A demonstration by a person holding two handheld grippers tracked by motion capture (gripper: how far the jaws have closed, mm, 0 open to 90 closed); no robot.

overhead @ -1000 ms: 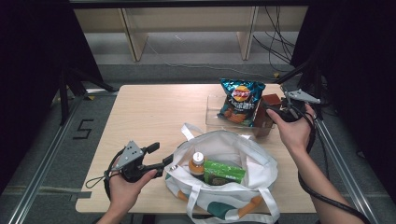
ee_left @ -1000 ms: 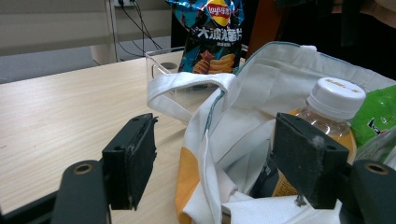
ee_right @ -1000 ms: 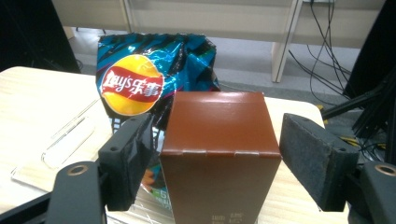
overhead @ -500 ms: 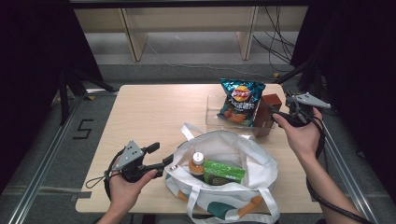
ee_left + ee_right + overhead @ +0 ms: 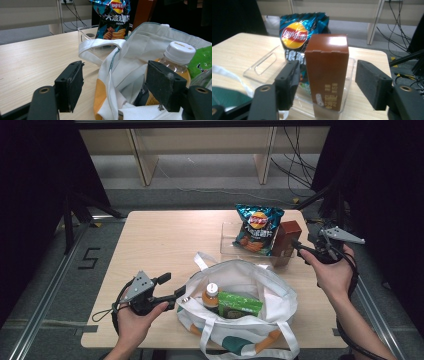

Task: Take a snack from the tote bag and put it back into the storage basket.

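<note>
Two grippers: left gripper [image 5: 113, 87] jaws apart at bag [image 5: 130, 67] rim; right gripper [image 5: 332, 85] jaws apart around box [image 5: 328, 72].
Risk: box, centre frame, likely tips if one jaw touches first.

A tote bag [image 5: 240, 315] holding a bottle [image 5: 211, 295] sits near the table's [image 5: 165, 240] front edge, with a clear bin [image 5: 231, 237] behind it holding a chip bag [image 5: 257, 227] and a carton [image 5: 285, 242].

A brown carton [image 5: 328, 72] is being framed upright between the spread jaws of the right gripper [image 5: 329, 82], untouched, with a chip bag [image 5: 295, 37] standing behind it in a clear bin [image 5: 268, 62].

Pale wood-grain table [image 5: 165, 240], white cloth bag [image 5: 260, 285], glossy crisp packet [image 5: 257, 227]
</note>
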